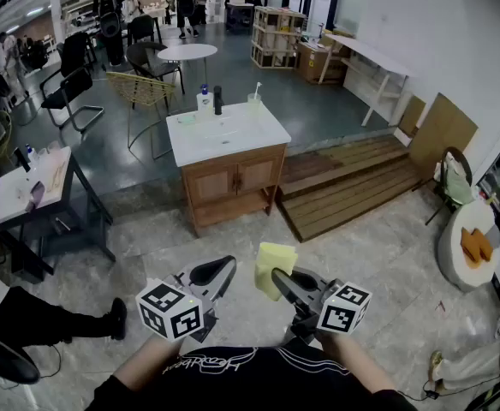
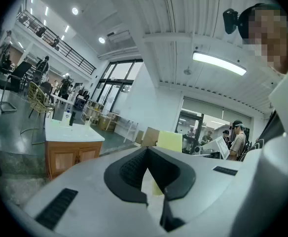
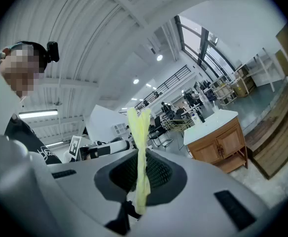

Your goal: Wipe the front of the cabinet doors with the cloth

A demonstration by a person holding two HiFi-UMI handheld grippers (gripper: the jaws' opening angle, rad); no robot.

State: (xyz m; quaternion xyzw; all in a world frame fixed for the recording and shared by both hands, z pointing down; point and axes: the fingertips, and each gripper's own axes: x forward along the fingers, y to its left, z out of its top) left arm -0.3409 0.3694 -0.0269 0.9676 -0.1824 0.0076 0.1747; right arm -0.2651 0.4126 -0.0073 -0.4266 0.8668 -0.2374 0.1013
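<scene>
The tiled floor lies open between the person and the cabinet, which stands well apart at 12 o'clock in the head view. Its long axis runs 9 to 3, and its two doors face back towards the claws. Nothing on the floor blocks that line. A low wooden platform lies just beside the cabinet at its 3 o'clock. A dark-legged desk stands at its 9 o'clock, well off the path. Bottles sit on the cabinet's white top, above the doors and out of the wiping area.

The yellow cloth stands upright out of the right claw, which is clenched on its lower edge; in the right gripper view the cloth rises edge-on from between the pads. From it the doors lie at about 11 o'clock. The left claw is closed with nothing in it, at 9 o'clock of the cloth. Both claws look about equally far from the doors, so the wipe calls first for a walk forward.
</scene>
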